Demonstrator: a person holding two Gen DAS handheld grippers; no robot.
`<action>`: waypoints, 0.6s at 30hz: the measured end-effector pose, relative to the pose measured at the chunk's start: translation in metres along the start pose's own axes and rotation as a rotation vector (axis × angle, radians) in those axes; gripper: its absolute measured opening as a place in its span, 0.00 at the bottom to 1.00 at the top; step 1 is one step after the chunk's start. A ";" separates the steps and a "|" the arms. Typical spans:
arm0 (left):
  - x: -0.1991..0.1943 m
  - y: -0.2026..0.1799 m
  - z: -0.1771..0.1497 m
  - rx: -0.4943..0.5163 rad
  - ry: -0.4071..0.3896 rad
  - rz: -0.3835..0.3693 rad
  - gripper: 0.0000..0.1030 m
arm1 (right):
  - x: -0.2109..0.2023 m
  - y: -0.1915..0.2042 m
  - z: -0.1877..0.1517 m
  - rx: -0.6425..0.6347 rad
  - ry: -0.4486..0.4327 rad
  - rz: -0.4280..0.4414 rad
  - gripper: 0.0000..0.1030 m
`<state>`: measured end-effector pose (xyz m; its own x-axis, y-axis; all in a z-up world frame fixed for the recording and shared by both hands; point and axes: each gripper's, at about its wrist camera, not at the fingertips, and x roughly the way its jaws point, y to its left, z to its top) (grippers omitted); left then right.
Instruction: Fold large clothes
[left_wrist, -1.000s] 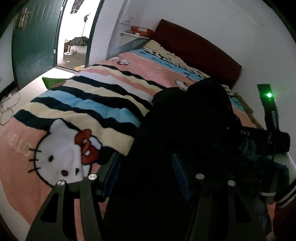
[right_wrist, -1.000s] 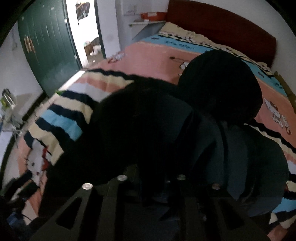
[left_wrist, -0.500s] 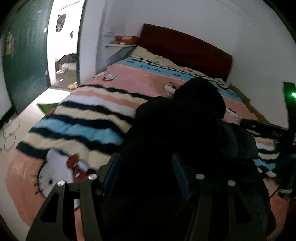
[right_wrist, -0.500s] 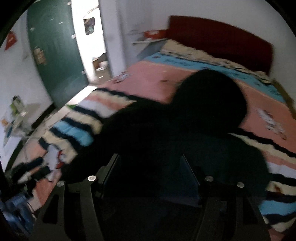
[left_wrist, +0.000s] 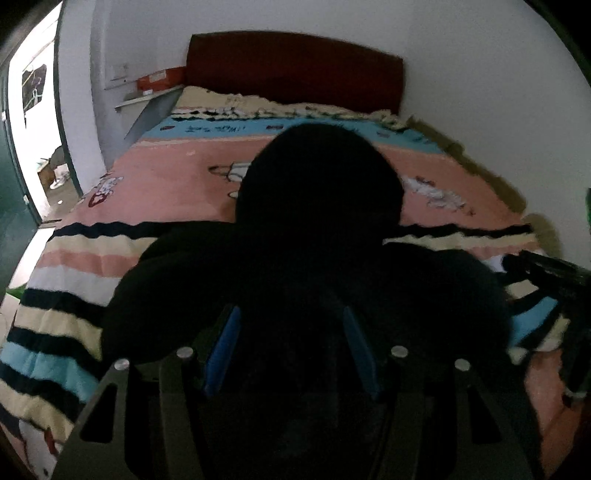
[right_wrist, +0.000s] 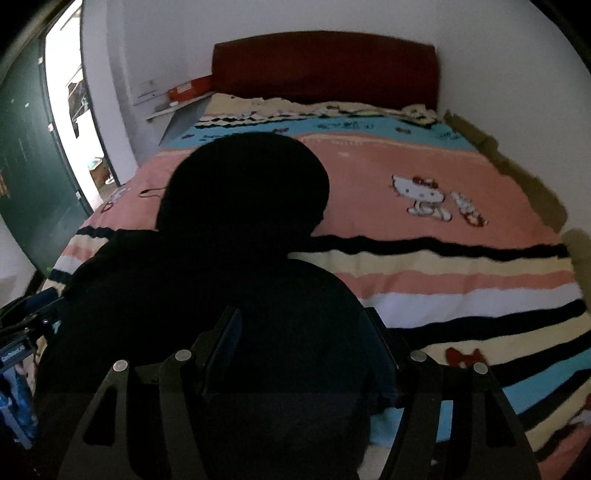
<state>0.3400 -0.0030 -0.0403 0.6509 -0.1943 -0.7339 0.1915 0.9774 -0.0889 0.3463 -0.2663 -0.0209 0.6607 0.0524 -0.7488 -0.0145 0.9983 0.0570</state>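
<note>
A black hooded garment (left_wrist: 317, 206) lies spread on the bed, its round hood toward the headboard. My left gripper (left_wrist: 291, 347) hovers over its lower middle, blue pads (left_wrist: 221, 350) wide apart, dark cloth below them and not pinched. In the right wrist view the same garment (right_wrist: 243, 192) fills the left half. My right gripper (right_wrist: 303, 347) stands open above the garment's right part, its pads clear of the cloth. The right gripper's dark body (left_wrist: 554, 269) shows at the right edge of the left wrist view. The left one (right_wrist: 26, 321) shows at the left edge of the right wrist view.
A striped pink, cream, blue and black cartoon-cat blanket (right_wrist: 443, 266) covers the bed. A dark red headboard (left_wrist: 295, 70) stands against the white far wall. A shelf with an orange box (left_wrist: 159, 79) hangs at the far left. A green door (right_wrist: 29, 184) and bright doorway are left of the bed.
Both grippers have swung sideways across the bed and now face the headboard over the garment. The right jaws were nearly shut on dark cloth and have spread wide.
</note>
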 end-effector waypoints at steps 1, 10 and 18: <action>0.013 0.000 0.000 0.007 0.012 0.017 0.54 | 0.009 -0.002 -0.002 0.005 0.009 0.003 0.64; 0.064 0.016 -0.031 0.007 0.035 -0.012 0.61 | 0.091 -0.013 -0.053 0.044 0.110 0.066 0.69; 0.047 0.001 -0.029 0.071 0.089 0.042 0.60 | 0.079 -0.008 -0.053 0.038 0.149 0.011 0.70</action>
<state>0.3497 -0.0084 -0.0939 0.5923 -0.1424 -0.7931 0.2192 0.9756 -0.0114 0.3589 -0.2682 -0.1149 0.5423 0.0692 -0.8373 0.0096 0.9960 0.0885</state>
